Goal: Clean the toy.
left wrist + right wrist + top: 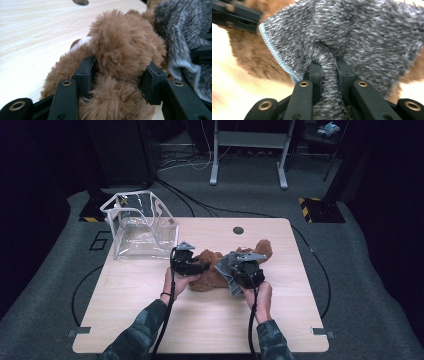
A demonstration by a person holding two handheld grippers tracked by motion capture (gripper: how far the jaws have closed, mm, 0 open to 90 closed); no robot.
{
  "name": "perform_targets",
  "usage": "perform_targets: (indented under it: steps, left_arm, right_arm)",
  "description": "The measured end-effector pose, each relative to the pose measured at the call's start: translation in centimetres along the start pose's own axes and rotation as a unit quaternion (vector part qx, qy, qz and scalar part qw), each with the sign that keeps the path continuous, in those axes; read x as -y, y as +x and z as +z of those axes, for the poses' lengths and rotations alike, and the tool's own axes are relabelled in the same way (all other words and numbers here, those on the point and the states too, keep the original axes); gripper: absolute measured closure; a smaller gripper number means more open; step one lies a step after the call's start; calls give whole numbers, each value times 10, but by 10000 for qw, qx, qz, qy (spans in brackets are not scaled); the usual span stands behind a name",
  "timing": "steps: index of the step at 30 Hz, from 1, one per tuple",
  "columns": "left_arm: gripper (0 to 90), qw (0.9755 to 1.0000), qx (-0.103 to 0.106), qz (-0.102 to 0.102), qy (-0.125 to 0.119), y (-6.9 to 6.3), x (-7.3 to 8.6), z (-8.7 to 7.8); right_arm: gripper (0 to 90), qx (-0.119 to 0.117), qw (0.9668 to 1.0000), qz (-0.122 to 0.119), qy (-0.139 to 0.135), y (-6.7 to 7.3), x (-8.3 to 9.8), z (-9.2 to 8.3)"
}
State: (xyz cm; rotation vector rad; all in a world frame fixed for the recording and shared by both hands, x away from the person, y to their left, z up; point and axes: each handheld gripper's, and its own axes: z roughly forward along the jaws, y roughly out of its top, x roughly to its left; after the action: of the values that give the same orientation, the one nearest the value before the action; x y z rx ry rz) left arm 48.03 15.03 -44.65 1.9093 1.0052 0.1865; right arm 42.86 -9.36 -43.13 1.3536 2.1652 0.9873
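Note:
A brown plush bear [212, 270] lies in the middle of the wooden table [150, 320]. My left gripper [192, 266] is shut on the bear [120, 50]; its black pads [85, 75] press into the fur on both sides. A grey fuzzy cloth [227, 267] with a pale stitched edge drapes over the bear's right part. My right gripper [239, 270] is shut on a bunched fold of that cloth [352, 37], squeezed tight between its pads [315, 75]. The left gripper's jaw shows at the top left of the right gripper view.
A clear plastic box [140, 225] with white edging stands open at the table's far left corner. A round cable hole [238, 230] sits near the far edge. Beyond the table are floor cables and a desk frame [248, 150].

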Motion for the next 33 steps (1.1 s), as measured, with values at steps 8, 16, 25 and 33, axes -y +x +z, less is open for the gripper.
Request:
perform_targets:
  steps: [8, 16, 25, 33]
  left_arm:
    - [378, 9997, -100, 50, -211, 2, -2, -28]
    - [424, 9994, -241, 140, 187, 7, 7, -23]
    - [475, 9994, -161, -142, 272, 16, 12, -11]
    - [486, 9990, -171, -126, 395, 16, 8, -9]
  right_arm:
    - [775, 149, 9998, 123, -72, -16, 6, -8]
    - [771, 220, 9996, 143, -112, -16, 6, -6]
    - [767, 678, 9969, 393, 102, -45, 29, -12]
    - [768, 164, 9986, -496, -87, 18, 24, -16]
